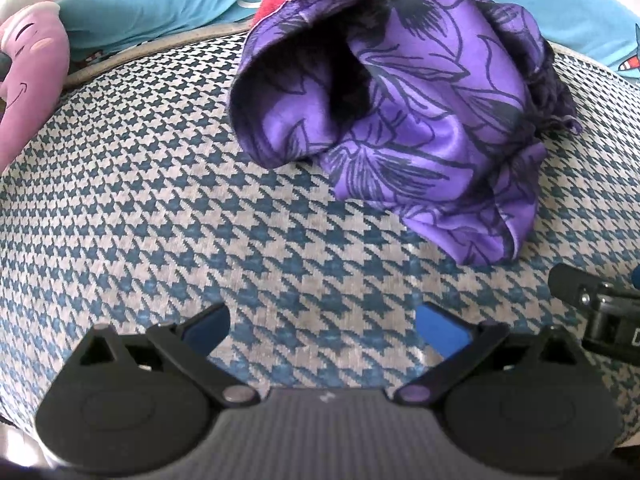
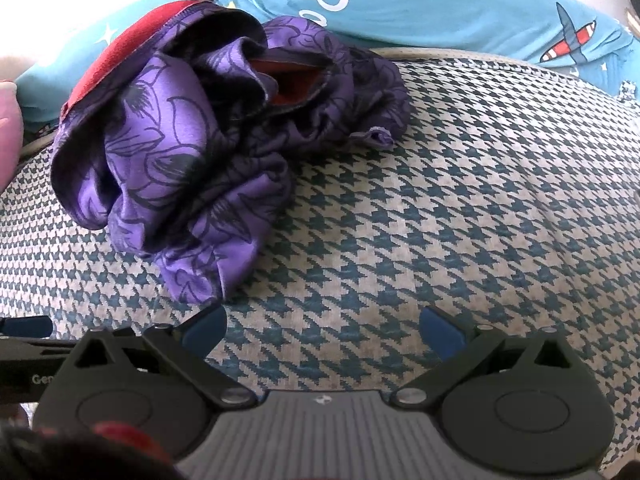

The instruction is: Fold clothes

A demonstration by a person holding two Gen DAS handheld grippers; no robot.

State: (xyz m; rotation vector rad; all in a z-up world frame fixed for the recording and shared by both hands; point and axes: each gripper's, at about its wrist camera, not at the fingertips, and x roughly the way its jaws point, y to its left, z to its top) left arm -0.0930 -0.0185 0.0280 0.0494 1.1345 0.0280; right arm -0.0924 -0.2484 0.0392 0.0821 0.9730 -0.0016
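far left, a pink plush toy (image 1: 28,80) at the edge of the houndstooth cushion (image 1: 160,208); ahead and right of the left gripper (image 1: 322,330), a crumpled purple garment (image 1: 400,120) with dark floral outlines, bunched in soft folds, red lining (image 2: 120,46) peeking at the top, backed by blue printed fabric (image 2: 400,12). both sets of blue-tipped tongs spread wide and empty, right gripper (image 2: 322,330) hovering near the garment's lower edge.

A cushioned seat upholstered in teal-and-cream houndstooth fabric (image 1: 168,184) fills both views, edged at the far side by pale piping (image 1: 132,54), beyond which lie a turquoise printed cloth with aeroplanes (image 2: 460,12) and a pink plush toy (image 1: 28,76), all brightly lit.
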